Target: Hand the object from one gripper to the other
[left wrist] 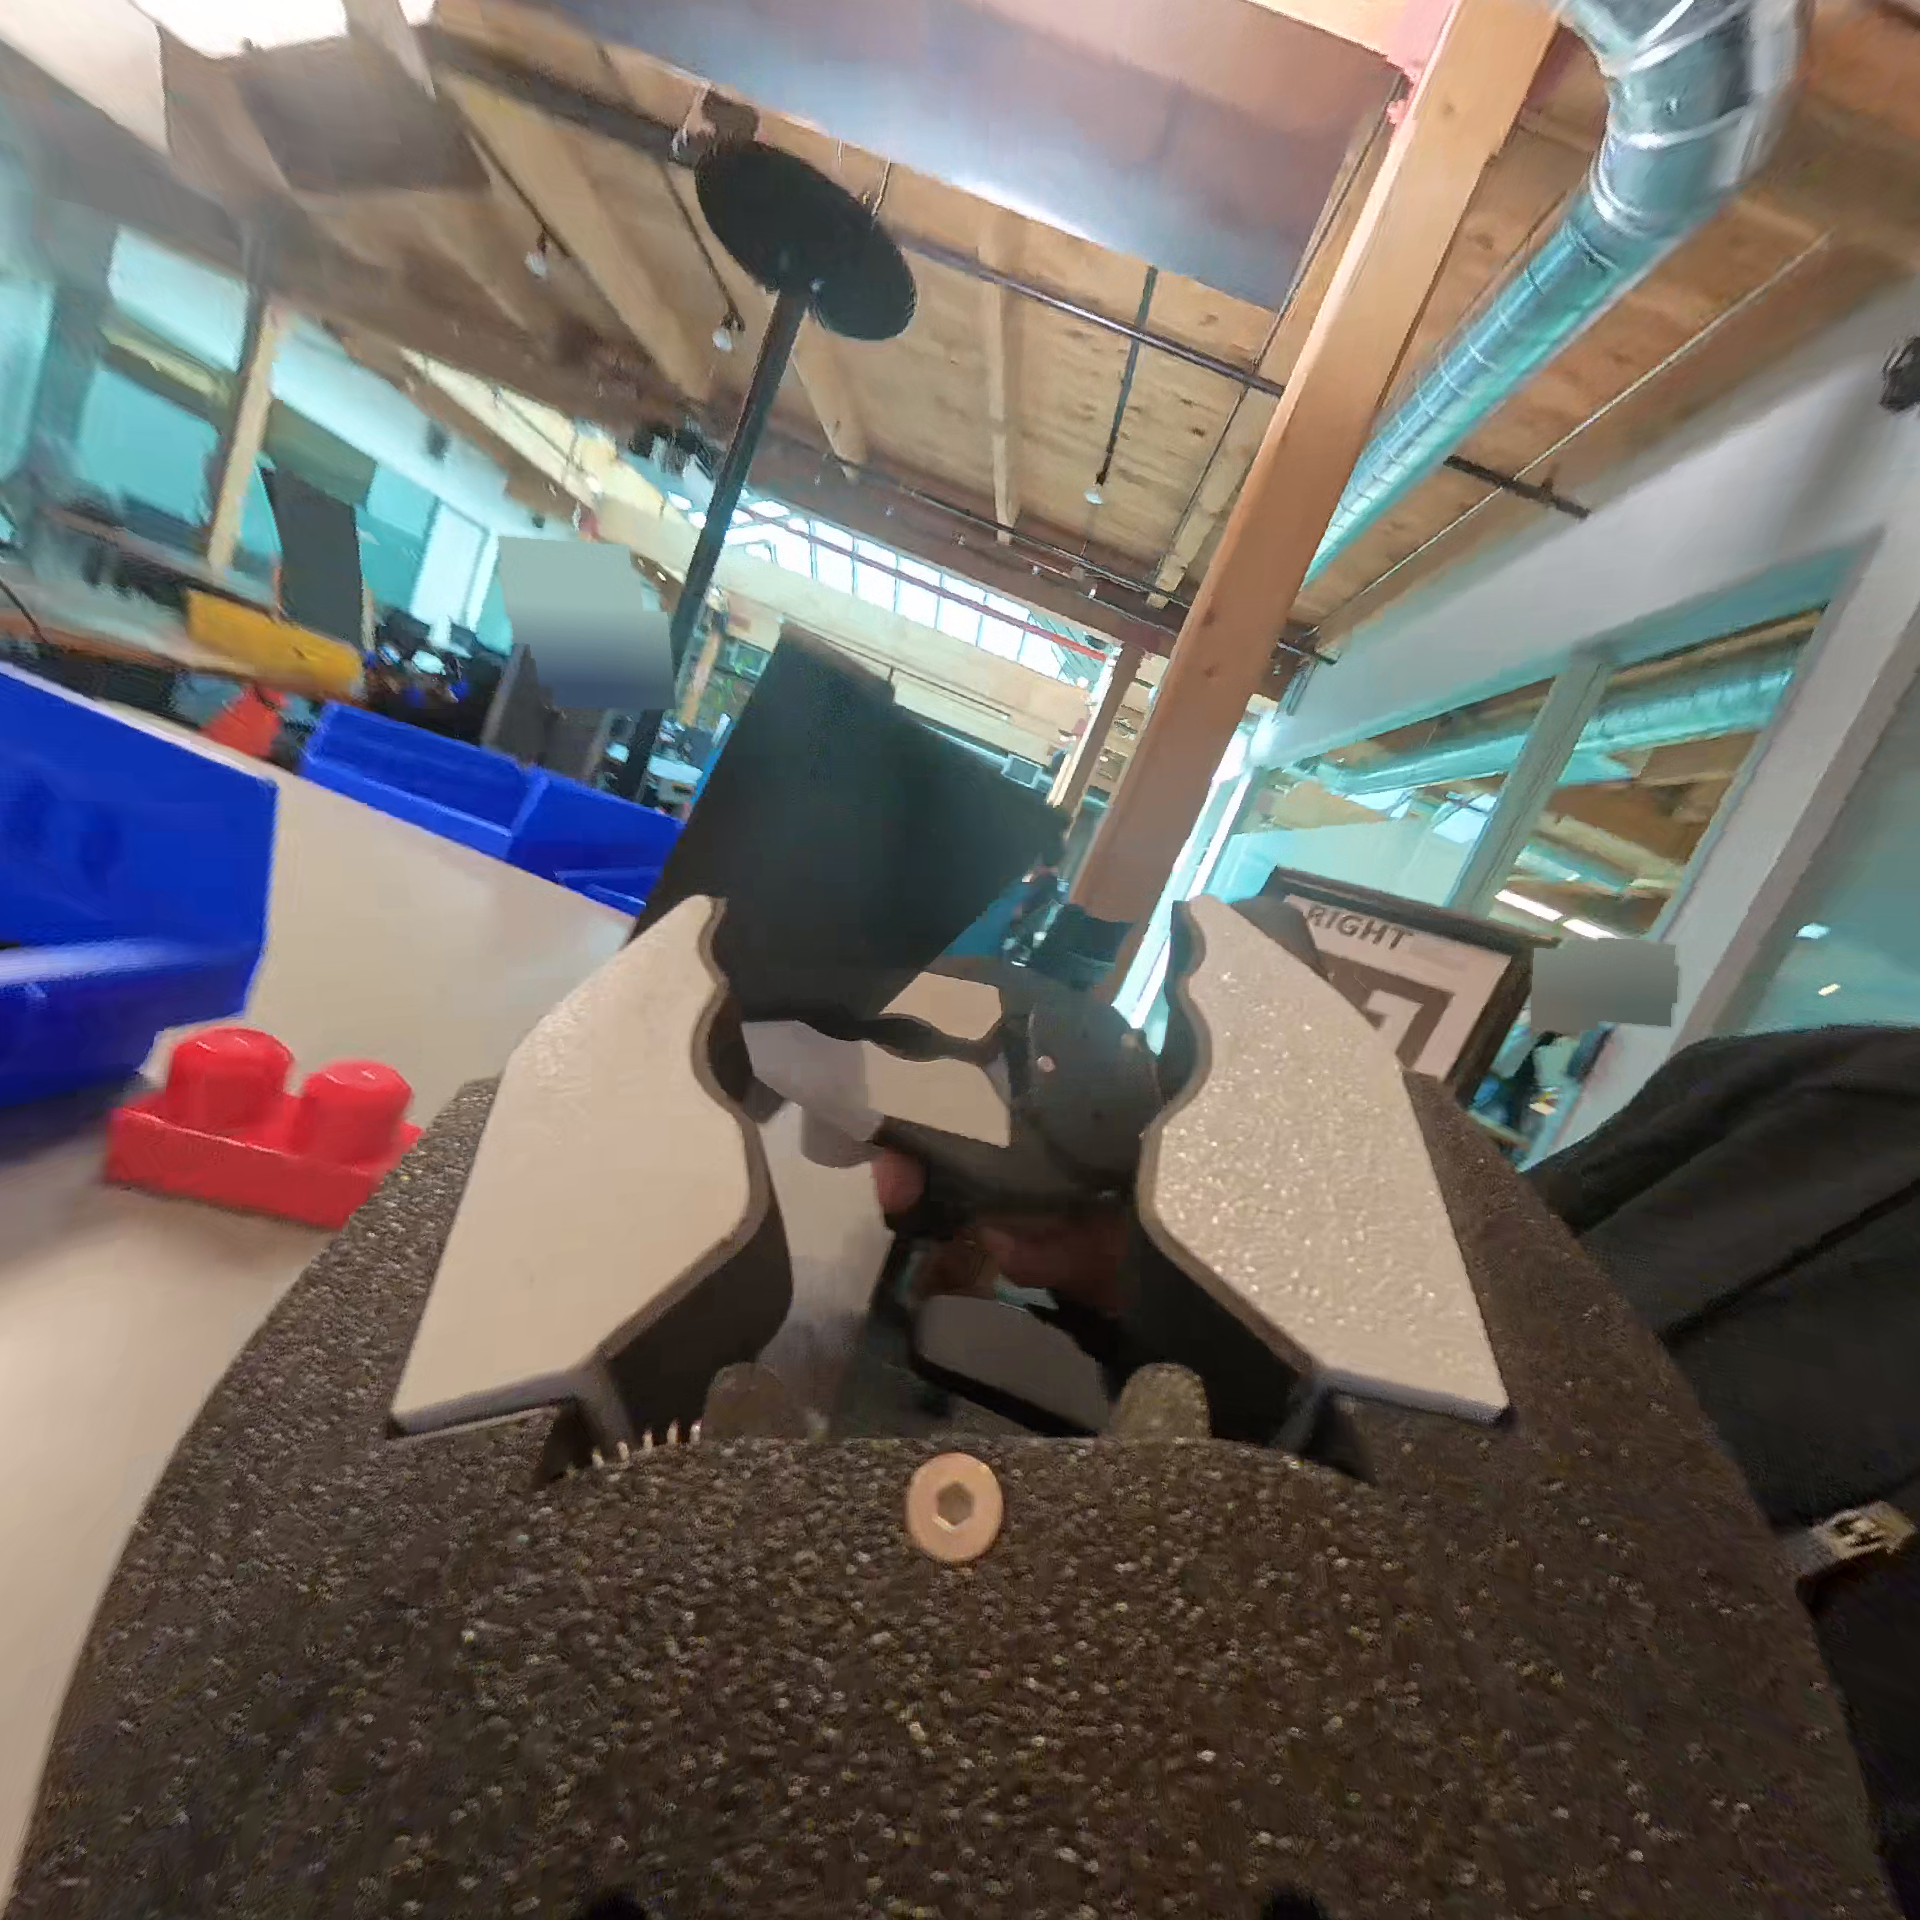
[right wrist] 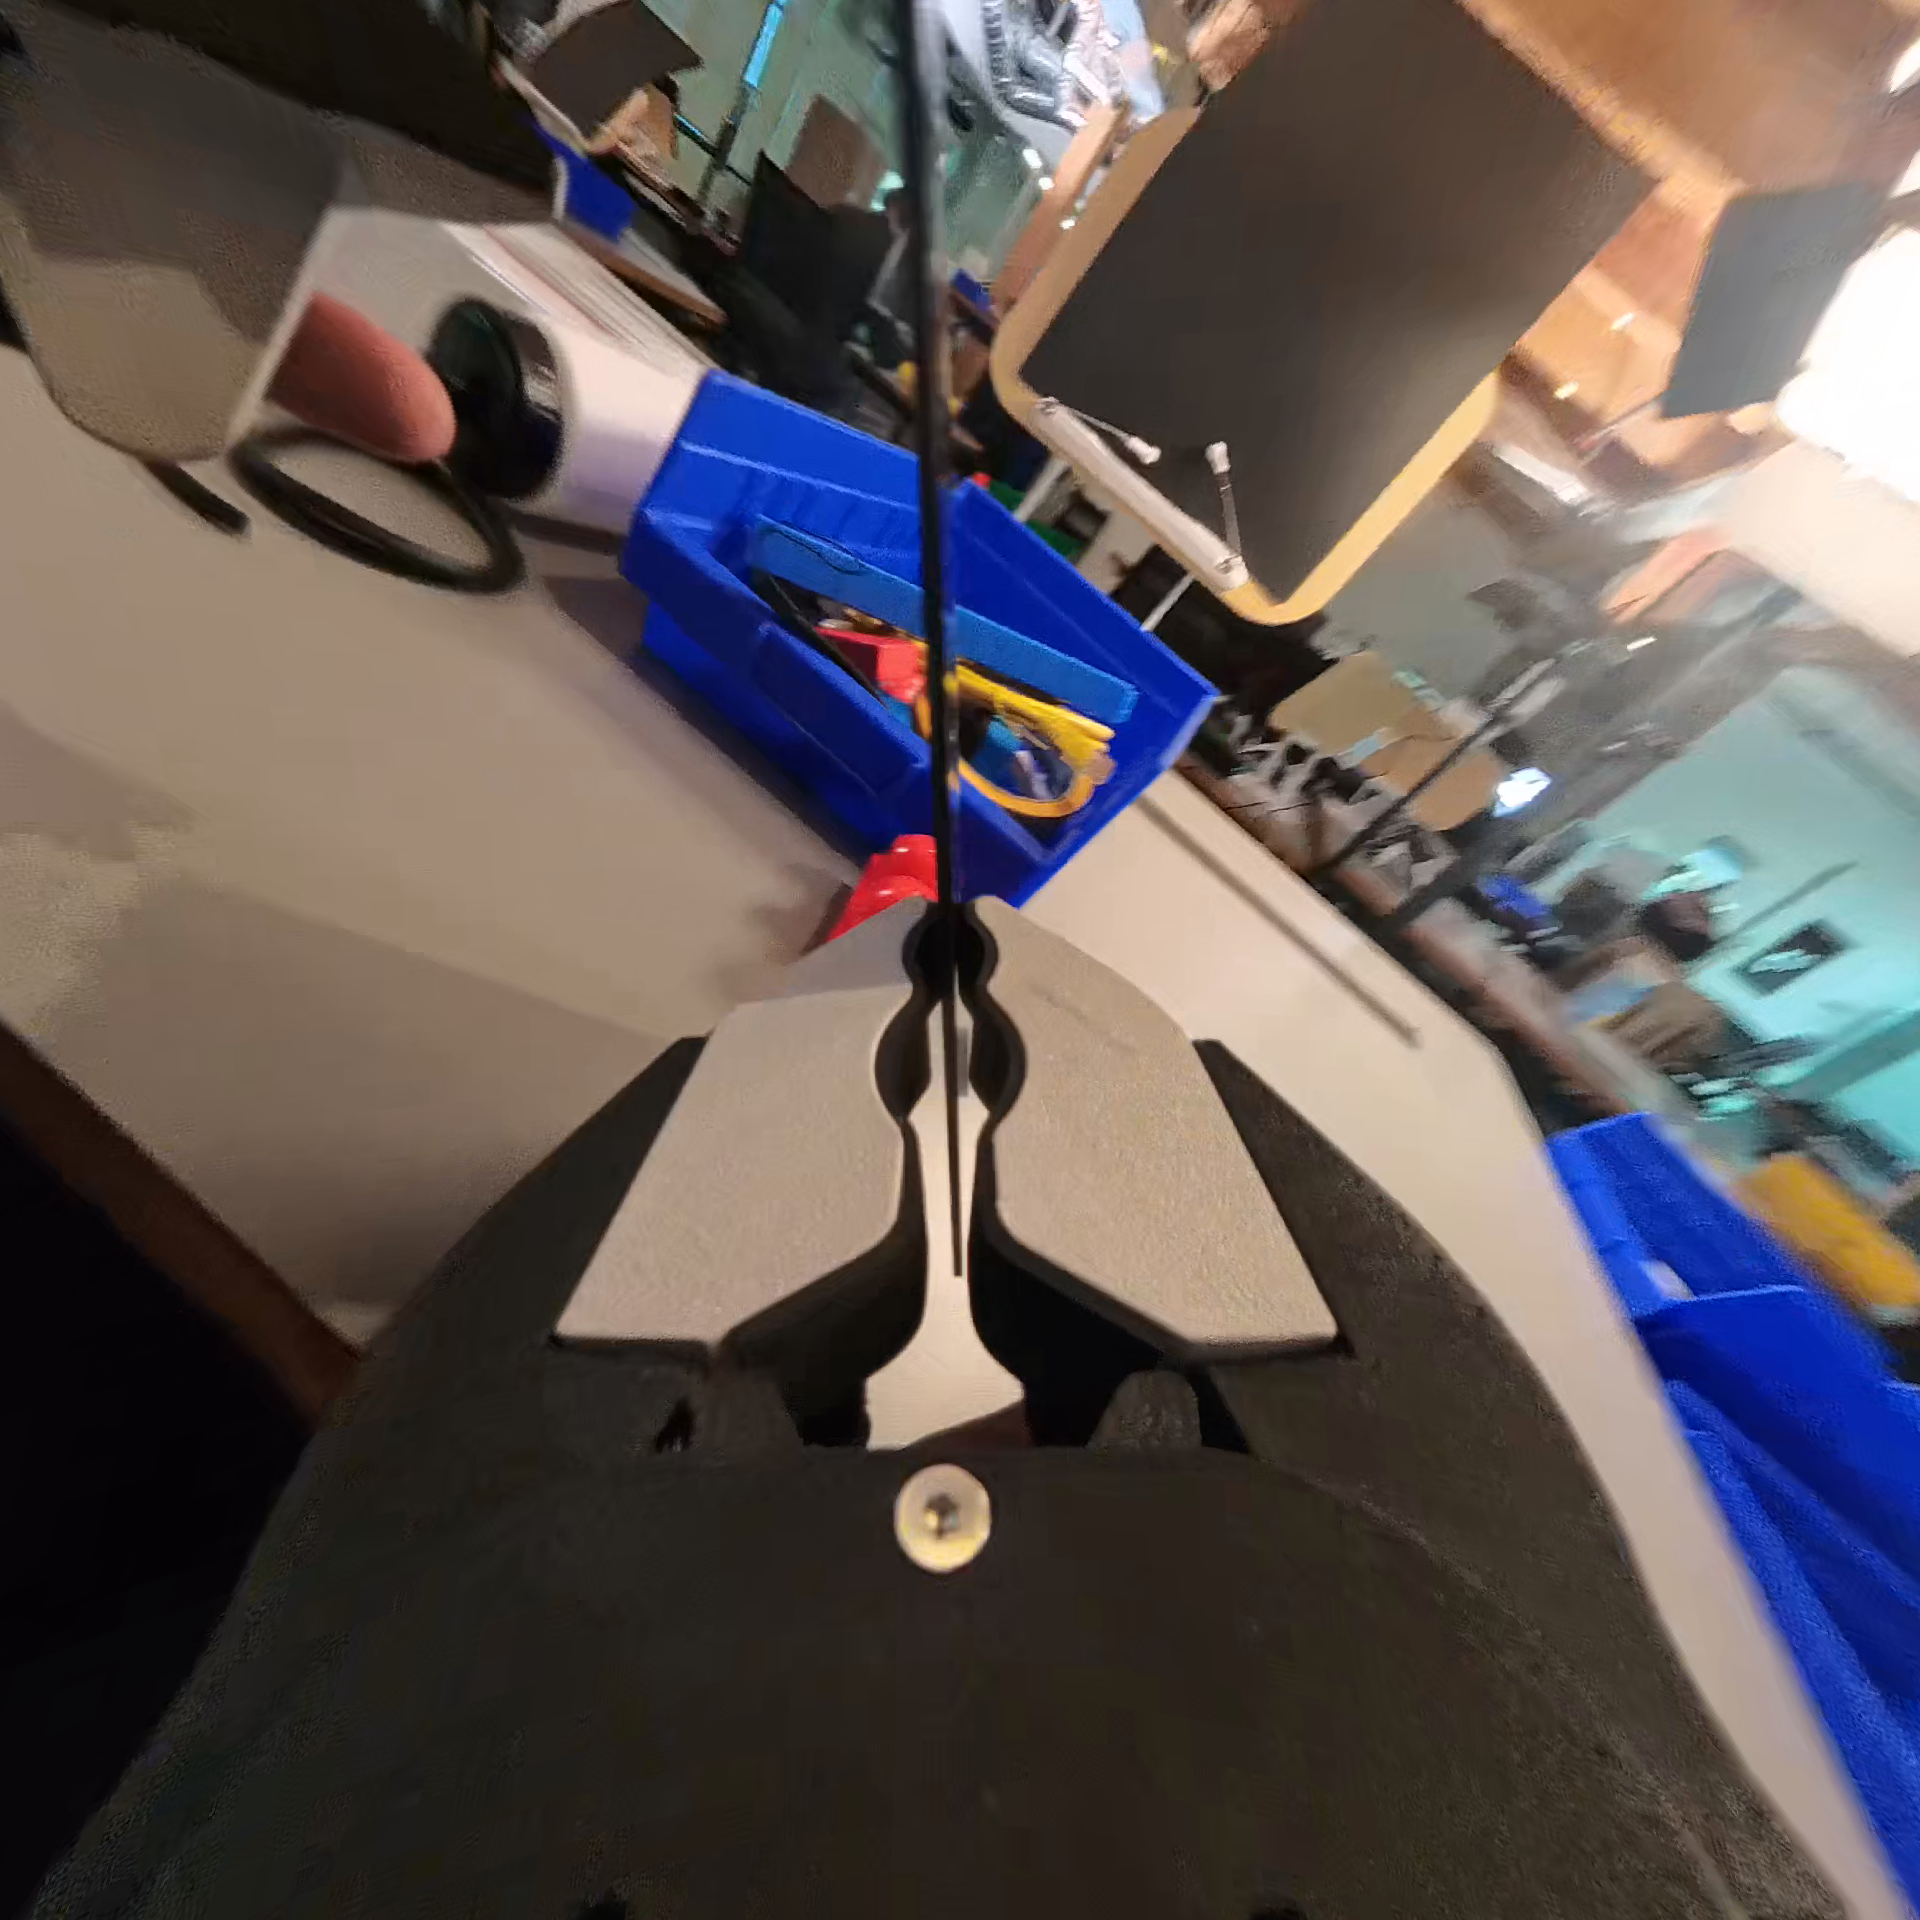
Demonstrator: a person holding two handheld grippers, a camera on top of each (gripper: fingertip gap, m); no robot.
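Observation:
A thin flat black sheet (left wrist: pixel 852 821) is the object. My right gripper (right wrist: pixel 951 914) is shut on it; in the right wrist view the sheet (right wrist: pixel 932 520) shows edge-on as a black line running up out of the closed fingers. In the left wrist view the right gripper (left wrist: pixel 914 1039) shows straight ahead, holding the sheet upright by its lower corner. My left gripper (left wrist: pixel 948 920) is open and empty, its fingers on either side of the sheet's lower part. The sheet's left edge is near my left finger; I cannot tell whether they touch.
A red two-stud brick (left wrist: pixel 260 1122) lies on the pale table (left wrist: pixel 416 956) to the left, and shows behind my right fingertips (right wrist: pixel 899 883). Blue bins (left wrist: pixel 114 852) (left wrist: pixel 488 790) stand behind it. One blue bin (right wrist: pixel 790 499) holds coloured items; another (right wrist: pixel 1766 1351) is at right. The red two-stud brick (left wrist: pixel 260 1122) lies around 12 cm away from my right fingertips.

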